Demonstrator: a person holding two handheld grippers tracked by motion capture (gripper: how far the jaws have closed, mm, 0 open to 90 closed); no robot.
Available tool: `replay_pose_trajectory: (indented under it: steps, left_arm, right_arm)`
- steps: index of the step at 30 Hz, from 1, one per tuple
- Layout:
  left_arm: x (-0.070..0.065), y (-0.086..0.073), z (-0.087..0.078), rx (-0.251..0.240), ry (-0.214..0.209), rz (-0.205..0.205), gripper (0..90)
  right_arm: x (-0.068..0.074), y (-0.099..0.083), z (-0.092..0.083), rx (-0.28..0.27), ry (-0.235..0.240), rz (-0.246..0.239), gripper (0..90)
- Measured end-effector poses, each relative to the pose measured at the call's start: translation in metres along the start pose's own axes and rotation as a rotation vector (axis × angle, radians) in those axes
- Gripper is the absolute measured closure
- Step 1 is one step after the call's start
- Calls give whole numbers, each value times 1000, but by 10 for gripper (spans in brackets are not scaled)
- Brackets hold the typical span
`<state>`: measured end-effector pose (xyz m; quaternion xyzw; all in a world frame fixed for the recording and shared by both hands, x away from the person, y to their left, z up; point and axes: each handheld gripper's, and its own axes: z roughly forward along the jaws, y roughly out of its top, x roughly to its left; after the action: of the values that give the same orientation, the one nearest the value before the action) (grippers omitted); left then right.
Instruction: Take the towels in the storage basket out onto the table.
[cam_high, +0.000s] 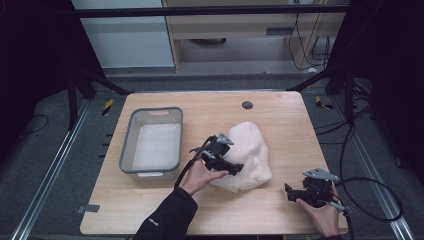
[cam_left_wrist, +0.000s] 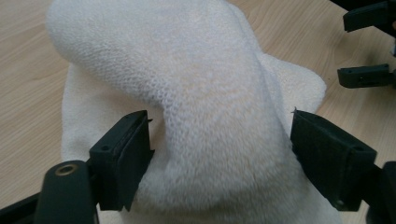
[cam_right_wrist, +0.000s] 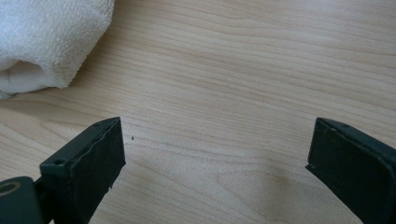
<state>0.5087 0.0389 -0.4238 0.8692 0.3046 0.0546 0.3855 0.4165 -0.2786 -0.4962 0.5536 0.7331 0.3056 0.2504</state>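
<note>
A cream-white towel (cam_high: 248, 154) lies bunched on the wooden table (cam_high: 280, 115), right of centre. My left gripper (cam_high: 236, 169) is open at the towel's near-left edge. In the left gripper view its jaws stand wide on either side of a raised fold of the towel (cam_left_wrist: 205, 107), with small gaps on both sides. My right gripper (cam_high: 290, 192) rests open near the table's front right, apart from the towel. In the right gripper view a corner of the towel (cam_right_wrist: 46, 42) lies at the upper left, and only bare wood is between the jaws.
A grey plastic tub (cam_high: 152, 142) stands on the left half of the table. A small dark round cap (cam_high: 247, 105) sits in the tabletop near the back edge. Black cables (cam_high: 370, 195) trail off the right side. The right gripper (cam_left_wrist: 369, 46) appears at the far right of the left gripper view.
</note>
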Motion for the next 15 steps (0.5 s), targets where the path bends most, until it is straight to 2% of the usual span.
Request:
replay_pose_trajectory:
  steps: [8, 15]
  left_arm:
    - [7, -16, -29, -46, 16, 2, 181]
    - [18, -41, -56, -85, 32, -30, 200]
  right_arm:
    - [0, 0, 0, 1, -3, 2, 35]
    - [0, -1, 0, 3, -5, 1, 34]
